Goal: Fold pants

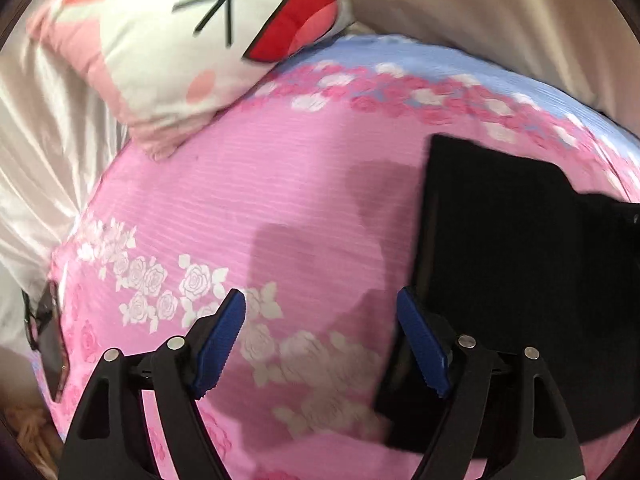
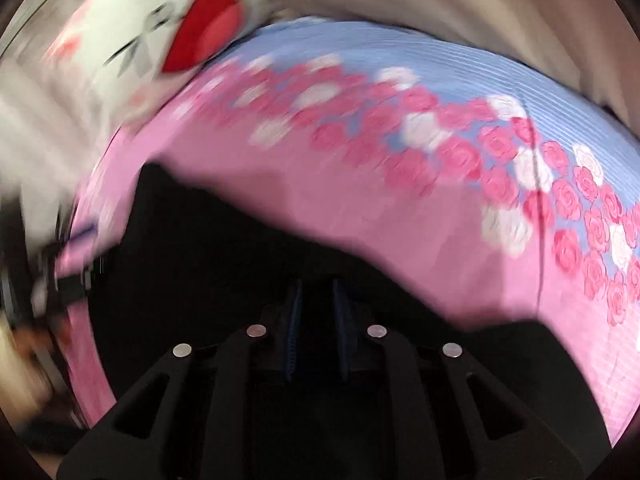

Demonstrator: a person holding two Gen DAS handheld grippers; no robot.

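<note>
Pants [image 1: 520, 264]: black, lay folded on the pink rose-print bedspread [image 1: 304, 184].
Left gripper [image 1: 322, 344]: jaws stood wide apart, nothing between them, beside the pants' edge.
Right gripper [image 2: 314, 312]: jaws nearly together over black cloth; a grip could not be told.
Pillow [image 1: 172, 40]: cartoon face, no readable writing.

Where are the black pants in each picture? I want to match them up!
Left wrist view: the black pants lie on the right side, on the pink bedsheet.
Right wrist view: the black pants fill the lower middle and left.
Shared landmark: the bunny pillow, top left in both.
</note>
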